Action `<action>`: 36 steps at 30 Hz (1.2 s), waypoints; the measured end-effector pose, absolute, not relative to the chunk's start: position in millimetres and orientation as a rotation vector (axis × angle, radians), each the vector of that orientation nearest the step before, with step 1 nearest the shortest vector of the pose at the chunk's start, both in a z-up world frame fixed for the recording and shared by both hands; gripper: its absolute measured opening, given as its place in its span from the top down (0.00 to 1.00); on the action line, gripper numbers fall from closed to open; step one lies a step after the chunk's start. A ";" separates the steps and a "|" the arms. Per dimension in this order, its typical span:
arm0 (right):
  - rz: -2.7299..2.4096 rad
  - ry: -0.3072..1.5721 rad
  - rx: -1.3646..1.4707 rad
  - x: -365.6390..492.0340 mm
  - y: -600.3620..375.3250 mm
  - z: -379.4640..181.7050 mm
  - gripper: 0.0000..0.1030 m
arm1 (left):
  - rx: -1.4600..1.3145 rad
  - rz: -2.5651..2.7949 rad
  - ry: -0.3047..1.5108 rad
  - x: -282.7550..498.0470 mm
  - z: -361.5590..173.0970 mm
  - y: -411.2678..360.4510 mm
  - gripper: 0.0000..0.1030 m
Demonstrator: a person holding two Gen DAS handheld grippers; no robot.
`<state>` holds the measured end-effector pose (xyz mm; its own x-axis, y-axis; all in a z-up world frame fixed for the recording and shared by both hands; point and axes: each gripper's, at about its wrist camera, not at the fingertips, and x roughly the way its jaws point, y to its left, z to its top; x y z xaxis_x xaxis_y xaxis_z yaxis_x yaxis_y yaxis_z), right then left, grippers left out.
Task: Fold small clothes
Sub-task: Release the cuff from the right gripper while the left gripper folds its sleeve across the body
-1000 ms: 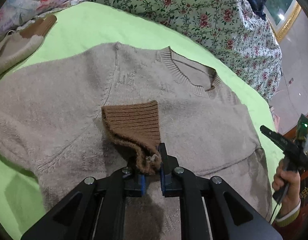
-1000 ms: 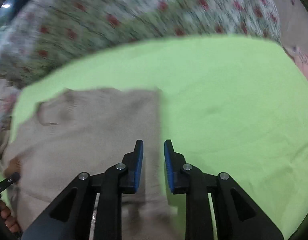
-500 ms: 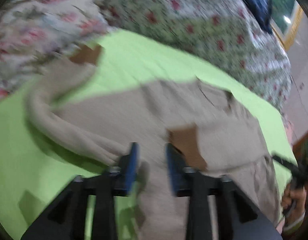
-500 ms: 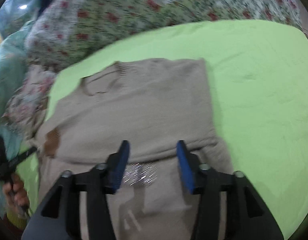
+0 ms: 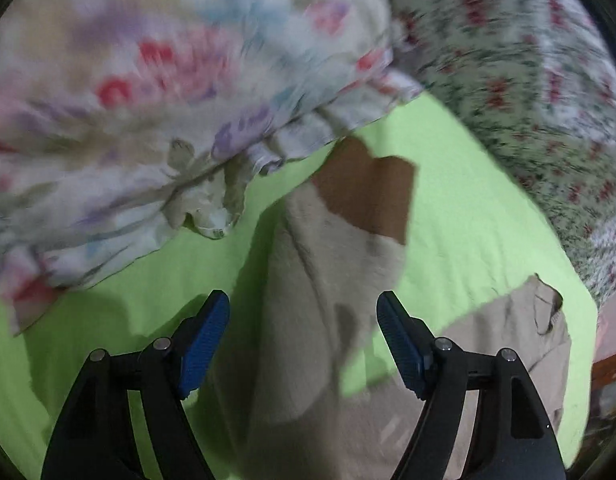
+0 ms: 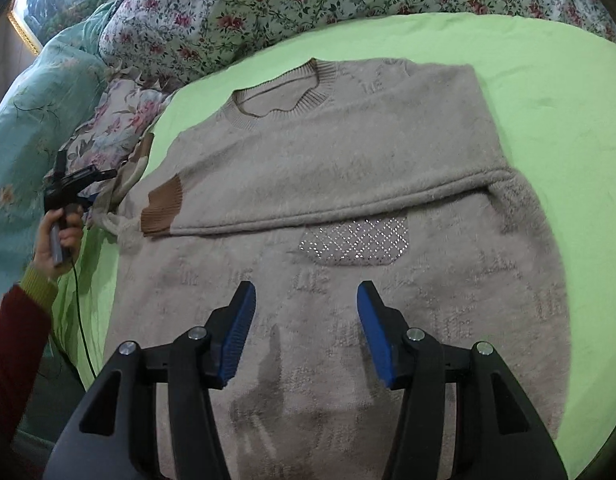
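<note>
A beige knit sweater [image 6: 328,152] lies flat on the green sheet [image 6: 548,80], one sleeve folded across its chest with the brown cuff [image 6: 161,208] at the left. My right gripper [image 6: 303,332] is open and empty above the sweater's lower part, near a sparkly patch [image 6: 356,242]. My left gripper [image 5: 301,344] is open and empty over the other sleeve [image 5: 308,280], which stretches away to its brown cuff [image 5: 368,192]. In the right wrist view the left gripper [image 6: 77,182] shows at the sweater's left edge, held by a hand.
A floral quilt [image 6: 267,4] runs along the back of the bed. A floral pillow [image 5: 147,100] lies close to the sleeve's cuff. A teal quilt [image 6: 35,100] lies at the left. The left wrist view is blurred.
My left gripper let go of the brown cuff, opened, and swung left to the other sleeve. My right gripper opened wide and moved over the sweater's lower part.
</note>
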<state>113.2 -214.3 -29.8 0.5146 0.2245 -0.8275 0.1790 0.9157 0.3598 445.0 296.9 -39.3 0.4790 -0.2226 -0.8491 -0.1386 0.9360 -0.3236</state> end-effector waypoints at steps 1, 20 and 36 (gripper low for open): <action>0.029 1.044 0.435 113.3 -214.4 -31.2 0.47 | -0.373 -0.064 1.096 453.4 -45.0 297.1 0.26; 0.044 1.020 0.502 102.3 -212.1 -31.8 0.47 | -0.261 -0.273 0.713 329.2 39.3 156.5 0.92; -0.068 0.937 0.619 80.6 -261.7 -23.2 0.47 | 0.064 -0.567 0.778 285.4 -19.5 -84.3 0.90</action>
